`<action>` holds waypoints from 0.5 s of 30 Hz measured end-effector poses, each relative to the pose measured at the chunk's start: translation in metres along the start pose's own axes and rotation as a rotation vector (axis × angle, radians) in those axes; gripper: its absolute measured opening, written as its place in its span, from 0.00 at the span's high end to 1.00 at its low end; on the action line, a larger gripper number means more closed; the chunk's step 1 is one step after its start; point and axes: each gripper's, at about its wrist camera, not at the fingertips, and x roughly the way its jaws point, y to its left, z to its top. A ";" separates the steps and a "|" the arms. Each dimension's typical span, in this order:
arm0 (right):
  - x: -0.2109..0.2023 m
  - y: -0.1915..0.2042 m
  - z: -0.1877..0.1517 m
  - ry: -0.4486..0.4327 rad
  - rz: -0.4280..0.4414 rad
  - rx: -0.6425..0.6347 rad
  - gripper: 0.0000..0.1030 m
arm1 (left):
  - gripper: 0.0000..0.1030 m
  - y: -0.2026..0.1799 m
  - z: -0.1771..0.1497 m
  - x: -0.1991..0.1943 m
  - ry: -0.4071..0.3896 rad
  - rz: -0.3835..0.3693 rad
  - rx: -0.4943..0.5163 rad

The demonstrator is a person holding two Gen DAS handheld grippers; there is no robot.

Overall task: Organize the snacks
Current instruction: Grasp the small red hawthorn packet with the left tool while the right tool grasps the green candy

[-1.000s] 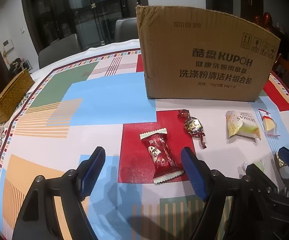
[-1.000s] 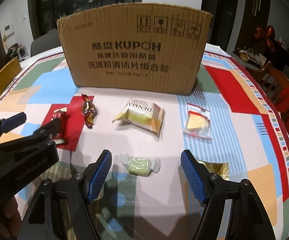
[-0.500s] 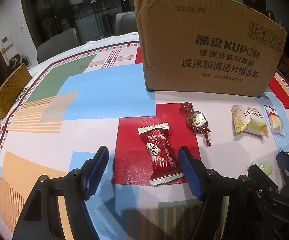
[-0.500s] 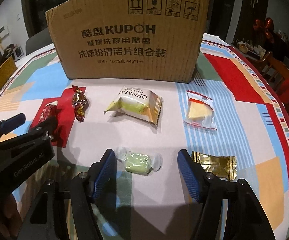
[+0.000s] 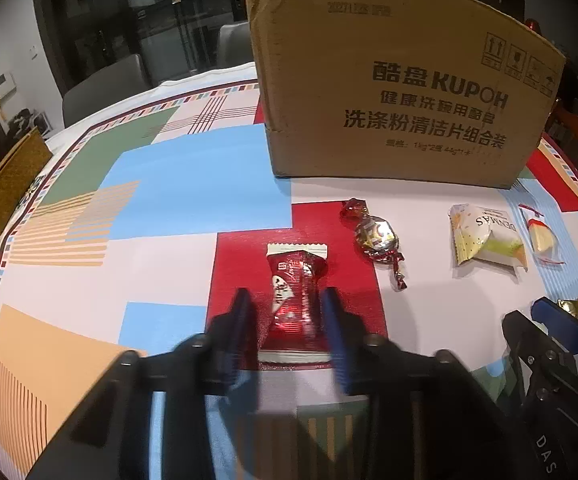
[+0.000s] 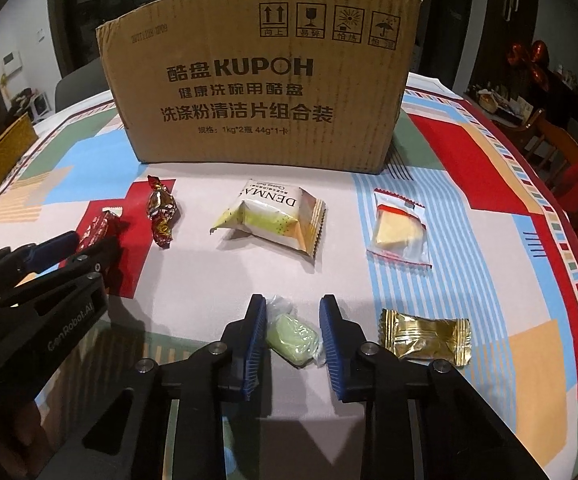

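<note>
Both claws have just been closing: left claw (image 5: 287, 312) pinches the red candy (image 5: 295, 296) between its pads, right claw (image 6: 293, 334) the green candy (image 6: 293, 338), each presumably bound for the cardboard box (image 6: 265, 92) straight ahead.

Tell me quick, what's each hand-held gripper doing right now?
Left hand-held gripper: jaws just closing on the red candy packet.
Right hand-held gripper: jaws just closing on the green candy.
</note>
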 end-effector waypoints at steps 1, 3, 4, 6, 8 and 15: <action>0.000 0.000 0.000 0.000 0.000 0.001 0.72 | 0.73 0.000 0.000 0.000 0.001 -0.001 0.001; 0.000 -0.001 0.000 0.002 0.000 0.005 0.72 | 0.74 -0.001 0.000 -0.001 0.000 0.003 0.008; 0.000 -0.001 0.001 0.002 -0.001 0.006 0.72 | 0.74 -0.002 0.000 -0.001 0.000 0.004 0.009; 0.000 -0.002 0.001 0.003 -0.002 0.013 0.72 | 0.74 -0.002 0.000 -0.001 0.000 0.003 0.010; 0.000 -0.004 0.001 0.003 -0.003 0.020 0.72 | 0.75 -0.002 0.000 -0.001 0.000 0.003 0.010; -0.005 -0.008 0.004 -0.012 -0.006 0.028 0.72 | 0.76 -0.002 0.000 -0.006 0.000 0.002 0.006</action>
